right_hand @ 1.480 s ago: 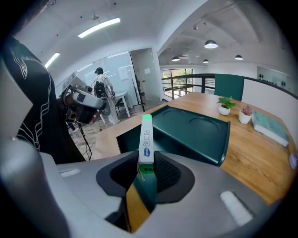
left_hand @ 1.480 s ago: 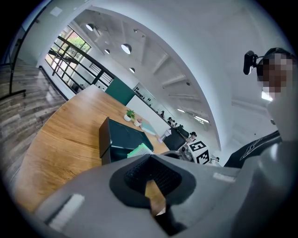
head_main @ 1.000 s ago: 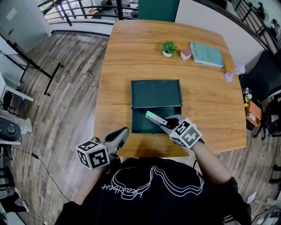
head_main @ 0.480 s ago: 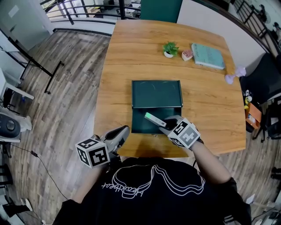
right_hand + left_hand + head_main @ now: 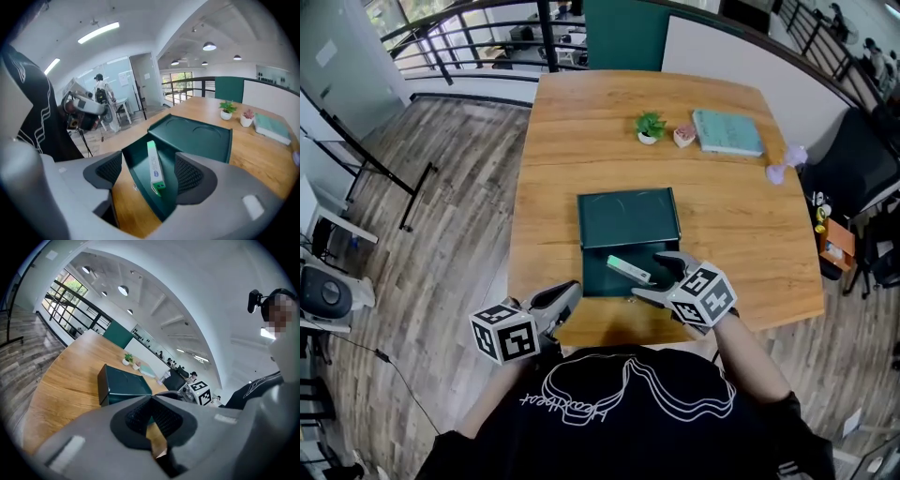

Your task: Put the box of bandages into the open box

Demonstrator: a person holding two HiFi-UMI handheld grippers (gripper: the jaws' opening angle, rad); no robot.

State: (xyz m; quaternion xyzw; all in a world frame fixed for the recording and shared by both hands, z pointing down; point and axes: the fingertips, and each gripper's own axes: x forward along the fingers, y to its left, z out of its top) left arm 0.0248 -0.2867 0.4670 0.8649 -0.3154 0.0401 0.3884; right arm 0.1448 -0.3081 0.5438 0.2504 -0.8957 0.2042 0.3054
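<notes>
Placing step looks nearly done: box of bandages (image 5: 629, 270) lies inside open box (image 5: 592, 279) on counter (image 5: 581, 141). Right gripper (image 5: 652, 274) jaws spread, not touching it. Left gripper (image 5: 567, 295) jaws pressed together, empty. Next: lift right gripper clear.

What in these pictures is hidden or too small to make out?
- Print on the box of bandages: too small, right gripper view.
- Near right corner of the open box: covered by the right gripper, head view.
- Book cover: too small, head view.
- Purple thing right of the book: too small to identify, head view.
</notes>
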